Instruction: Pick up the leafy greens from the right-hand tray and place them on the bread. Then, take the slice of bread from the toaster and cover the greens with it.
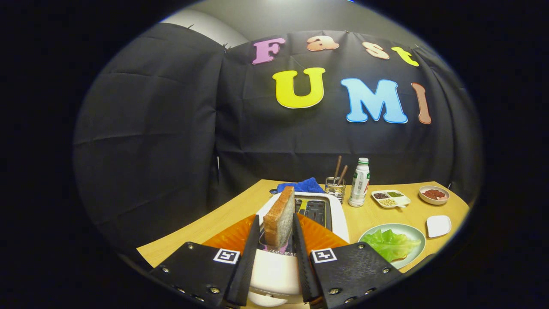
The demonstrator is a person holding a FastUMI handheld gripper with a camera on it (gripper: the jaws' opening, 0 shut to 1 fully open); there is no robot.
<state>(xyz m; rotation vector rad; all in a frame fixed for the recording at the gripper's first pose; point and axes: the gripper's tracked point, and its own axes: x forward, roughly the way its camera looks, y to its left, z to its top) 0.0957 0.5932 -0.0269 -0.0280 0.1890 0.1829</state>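
Now we pinch the bread slice [279, 216] w/ the gripper [276, 225], both fingers on it, just above the toaster [339, 214]. Greens [391, 243] wait right. Squeeze too soft & bread slips down.

Blue cloth [301, 186]: far, behind toaster.
Bottle [359, 182]: upright, far centre.
Divided dish [390, 198]: right of bottle.
Worktop [369, 216]: wooden.

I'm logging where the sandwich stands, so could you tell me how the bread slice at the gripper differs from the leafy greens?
The bread slice stands on edge between the gripper fingers, over the toaster; the leafy greens lie flat on the plate. The slice is stiff, brown-crusted; the greens are crinkled, bright green. Both are sandwich parts.
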